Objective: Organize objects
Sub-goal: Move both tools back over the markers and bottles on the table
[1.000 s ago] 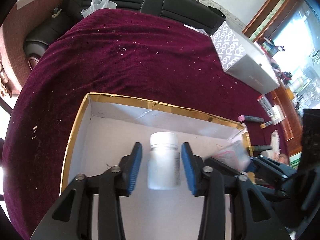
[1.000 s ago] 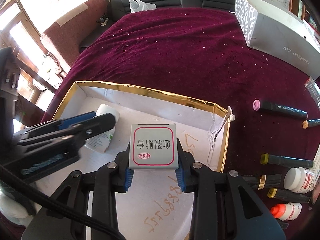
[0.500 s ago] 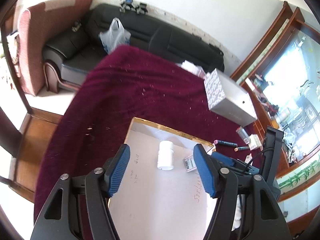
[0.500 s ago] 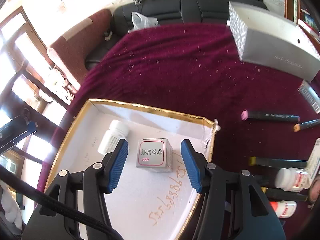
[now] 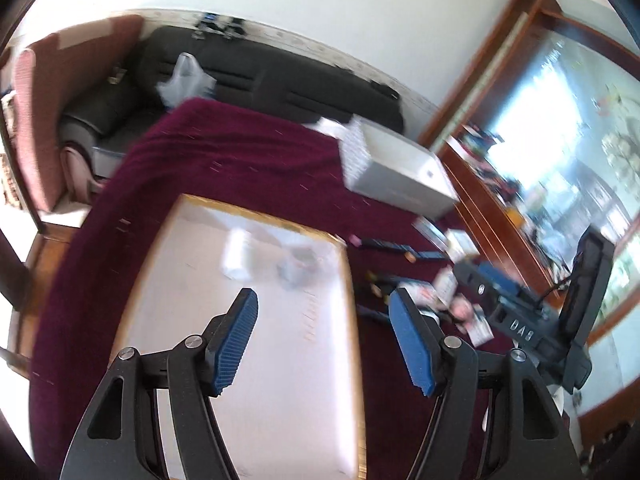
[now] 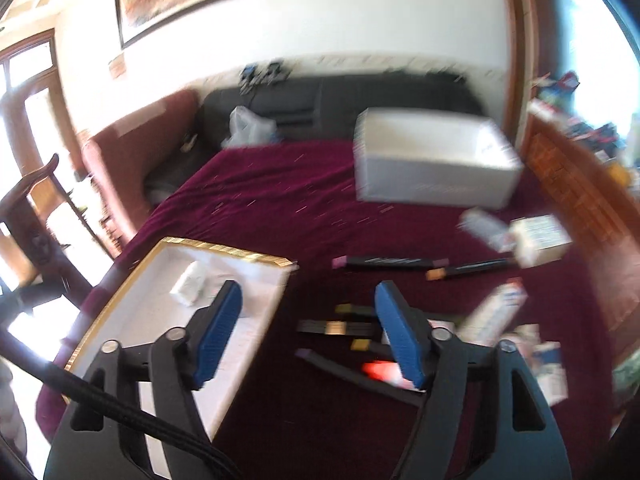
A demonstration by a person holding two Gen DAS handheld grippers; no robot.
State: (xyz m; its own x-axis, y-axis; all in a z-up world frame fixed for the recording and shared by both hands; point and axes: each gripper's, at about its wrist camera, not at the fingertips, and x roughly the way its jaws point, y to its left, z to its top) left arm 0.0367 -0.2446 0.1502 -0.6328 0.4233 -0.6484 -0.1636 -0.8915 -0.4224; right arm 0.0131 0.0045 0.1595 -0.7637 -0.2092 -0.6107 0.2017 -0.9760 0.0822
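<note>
The left claw [image 5: 324, 338], a black two-finger tool with ribbed blue pads [image 5: 234, 342], points forward and downward, its jaws parted with nothing between them. The right claw [image 6: 308, 334], of the same black build with ribbed blue pads [image 6: 398, 338], also tilts downward; its jaws are opening, wide apart and empty. In the left wrist view the right claw's black body [image 5: 532, 312] shows at the right side, near the left one. A black cable [image 6: 120, 412] crosses the right claw's near left arm.
</note>
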